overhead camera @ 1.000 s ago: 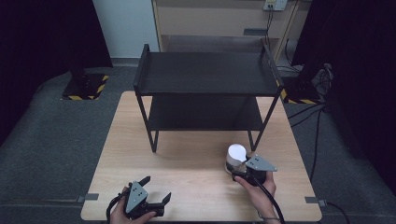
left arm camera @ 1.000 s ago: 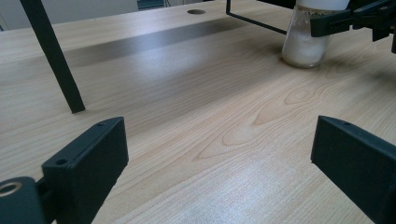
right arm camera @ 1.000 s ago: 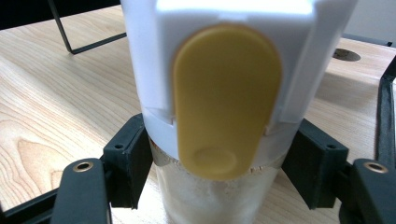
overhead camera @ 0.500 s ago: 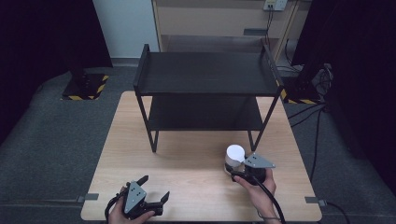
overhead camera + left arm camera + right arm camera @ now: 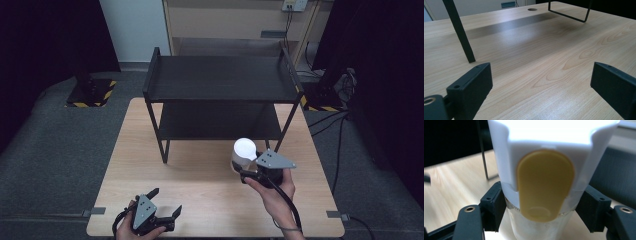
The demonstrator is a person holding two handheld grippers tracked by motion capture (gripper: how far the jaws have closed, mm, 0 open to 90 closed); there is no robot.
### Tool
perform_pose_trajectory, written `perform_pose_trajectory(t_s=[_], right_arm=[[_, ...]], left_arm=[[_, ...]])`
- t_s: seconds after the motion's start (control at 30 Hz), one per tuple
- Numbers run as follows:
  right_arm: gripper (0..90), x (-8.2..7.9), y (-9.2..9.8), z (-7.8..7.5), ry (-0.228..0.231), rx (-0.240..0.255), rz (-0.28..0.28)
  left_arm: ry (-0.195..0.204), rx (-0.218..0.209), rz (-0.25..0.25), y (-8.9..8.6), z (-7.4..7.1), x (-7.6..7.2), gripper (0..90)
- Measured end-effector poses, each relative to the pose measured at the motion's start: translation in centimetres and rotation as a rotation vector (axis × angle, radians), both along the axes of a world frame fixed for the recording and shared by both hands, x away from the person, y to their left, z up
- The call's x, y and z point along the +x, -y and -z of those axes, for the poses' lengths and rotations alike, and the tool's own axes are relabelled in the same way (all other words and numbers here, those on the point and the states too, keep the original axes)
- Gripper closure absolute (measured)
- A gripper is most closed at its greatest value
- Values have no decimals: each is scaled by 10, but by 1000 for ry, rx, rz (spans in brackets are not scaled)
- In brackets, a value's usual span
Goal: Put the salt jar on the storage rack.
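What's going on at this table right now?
A person holds a pair of tongs in each hand at a wooden table with a black two-tier shelf rack on it. The right tongs are shut on a clear jar with a white lid and a yellow flip tab, in front of the rack's lower shelf. The left tongs rest open near the table's front edge, holding nothing.

Overhead light brightens the pale wooden table (image 5: pixel 200 175) at frame centre while the edges fall dark; the black metal two-tier shelf (image 5: pixel 220 80) shadows it. The white-lidded clear jar (image 5: pixel 544 182) blurs, its top overexposed.
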State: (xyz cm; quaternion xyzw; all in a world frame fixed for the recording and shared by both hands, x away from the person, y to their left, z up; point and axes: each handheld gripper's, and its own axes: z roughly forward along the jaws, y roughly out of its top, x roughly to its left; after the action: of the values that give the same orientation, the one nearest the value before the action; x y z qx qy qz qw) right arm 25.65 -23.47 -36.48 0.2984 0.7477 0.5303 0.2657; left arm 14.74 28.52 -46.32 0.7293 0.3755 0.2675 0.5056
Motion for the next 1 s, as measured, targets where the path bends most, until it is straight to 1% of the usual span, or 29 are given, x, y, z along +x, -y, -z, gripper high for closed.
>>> perform_pose_trajectory(t_s=[0.13, 0.27, 0.37, 0.4, 0.47, 0.53, 0.57, 0.6, 0.73, 0.93, 1.0], right_arm=[[306, 16, -18, -15, 33, 12, -1], [306, 35, -38, -23, 40, 42, 3], [306, 44, -50, -28, 42, 40, 29], [306, 44, -50, -28, 42, 40, 29], [306, 49, -55, -29, 45, 40, 65], [307, 52, -59, -29, 44, 23, 95], [307, 52, -59, -29, 44, 23, 95], [307, 55, -60, -28, 42, 29, 114], [307, 61, -62, -28, 45, 31, 139], [307, 67, -65, -25, 42, 52, 155], [307, 69, -66, -22, 34, 76, 166]], left_arm=[[1, -1, 3, 1, 0, 0, 28], [4, -5, 3, -1, 0, -1, 28], [5, -9, 5, -2, -1, -1, 28], [5, -9, 5, -2, -1, -1, 28], [6, -12, 8, -2, -1, -1, 28], [6, -14, 16, -1, -1, -1, 28], [6, -14, 16, -1, -1, -1, 28], [4, -9, 22, 0, 0, 0, 28], [4, -9, 27, 1, -1, 0, 28], [2, -7, 25, 0, 0, 0, 28], [1, -8, 27, 0, 0, 0, 28]])
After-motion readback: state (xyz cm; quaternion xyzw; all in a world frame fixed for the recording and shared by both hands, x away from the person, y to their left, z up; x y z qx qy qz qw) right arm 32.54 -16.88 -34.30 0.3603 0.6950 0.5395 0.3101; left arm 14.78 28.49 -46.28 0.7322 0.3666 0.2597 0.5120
